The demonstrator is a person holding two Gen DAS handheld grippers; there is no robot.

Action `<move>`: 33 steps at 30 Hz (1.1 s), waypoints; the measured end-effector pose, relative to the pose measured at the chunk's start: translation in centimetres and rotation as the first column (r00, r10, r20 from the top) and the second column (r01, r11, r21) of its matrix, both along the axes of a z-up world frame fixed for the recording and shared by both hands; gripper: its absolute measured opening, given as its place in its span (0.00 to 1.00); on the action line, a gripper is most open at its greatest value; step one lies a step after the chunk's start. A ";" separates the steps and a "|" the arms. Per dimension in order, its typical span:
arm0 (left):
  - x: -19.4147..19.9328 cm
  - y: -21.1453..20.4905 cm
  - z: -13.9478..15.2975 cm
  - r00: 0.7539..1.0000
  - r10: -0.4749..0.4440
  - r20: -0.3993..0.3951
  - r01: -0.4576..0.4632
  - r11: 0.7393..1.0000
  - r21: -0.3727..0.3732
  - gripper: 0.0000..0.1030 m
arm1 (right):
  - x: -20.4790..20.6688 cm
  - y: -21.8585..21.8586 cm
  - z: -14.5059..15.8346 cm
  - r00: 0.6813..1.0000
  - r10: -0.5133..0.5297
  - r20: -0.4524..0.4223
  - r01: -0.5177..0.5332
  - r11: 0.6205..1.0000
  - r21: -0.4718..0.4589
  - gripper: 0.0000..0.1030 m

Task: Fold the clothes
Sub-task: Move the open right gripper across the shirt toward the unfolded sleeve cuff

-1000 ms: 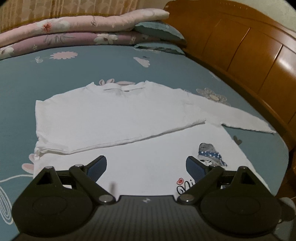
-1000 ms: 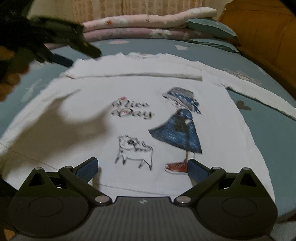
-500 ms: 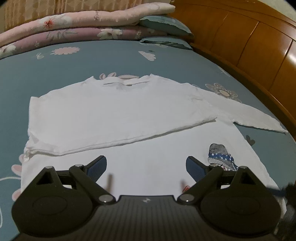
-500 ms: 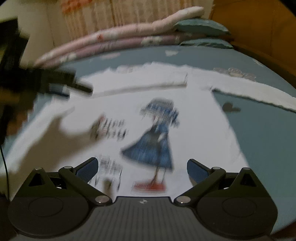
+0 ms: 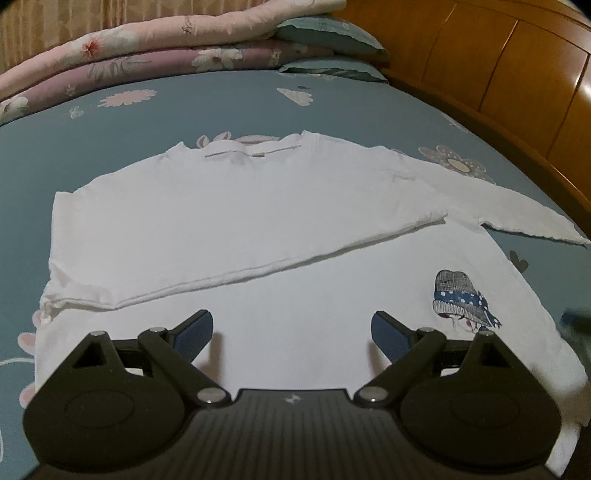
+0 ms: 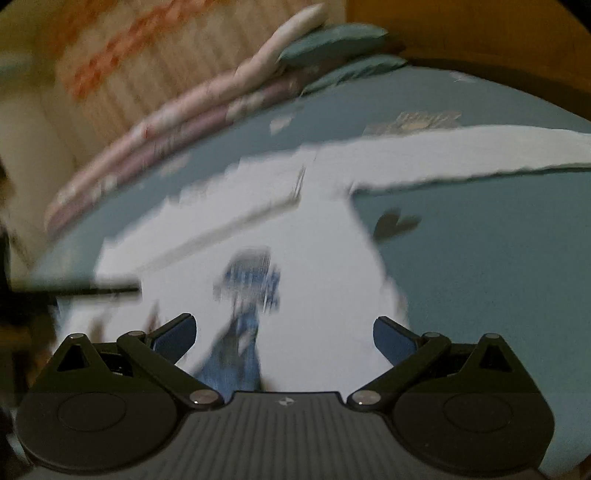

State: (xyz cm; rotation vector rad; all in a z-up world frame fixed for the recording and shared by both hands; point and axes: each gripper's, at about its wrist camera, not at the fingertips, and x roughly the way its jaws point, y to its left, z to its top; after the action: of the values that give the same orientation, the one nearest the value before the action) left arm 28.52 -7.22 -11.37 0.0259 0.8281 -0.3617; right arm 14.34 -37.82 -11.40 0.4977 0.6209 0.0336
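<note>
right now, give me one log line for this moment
task: fold clothes | left gripper: open, over shirt | right gripper: open, view blurred | one sleeve folded across | other sleeve out flat on bed

Both wrist cams low over shirt (image 5: 295, 229), facing pillows (image 5: 328, 33); right view blurred.

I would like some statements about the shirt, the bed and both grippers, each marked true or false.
1. The left gripper is open and empty. True.
2. One sleeve lies folded across the white shirt. True.
3. The other sleeve is folded in too. False: it stretches out over the bedsheet.
4. The right gripper clamps the hem. False: it is open, holding nothing.
5. The headboard is metal. False: wood.
</note>
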 end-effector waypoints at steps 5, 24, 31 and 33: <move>0.1 0.2 -0.1 1.000 0.009 0.002 -0.009 1.000 0.001 0.90 | 0.7 -7.6 1.8 0.985 -0.169 0.042 0.163 0.979 0.118 1.00; 1.3 0.6 -1.5 0.998 0.056 -0.037 -0.056 0.998 0.016 0.90 | 0.8 -29.0 -5.0 0.795 -0.604 -0.059 0.534 0.649 0.543 1.00; 1.3 0.3 -1.6 0.998 0.052 -0.027 -0.051 0.998 0.030 0.90 | 2.2 -30.5 -5.2 0.791 -0.610 -0.040 0.543 0.670 0.506 1.00; 1.3 0.3 -1.7 0.998 0.052 -0.026 -0.051 0.998 0.028 0.90 | 2.6 -30.7 -5.3 0.791 -0.611 -0.031 0.542 0.676 0.499 1.00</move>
State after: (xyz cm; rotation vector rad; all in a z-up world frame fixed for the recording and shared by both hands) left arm 29.81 -6.89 -13.02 0.0251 0.8583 -0.3025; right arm 16.90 -68.53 -16.66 1.1663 0.2811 -0.3941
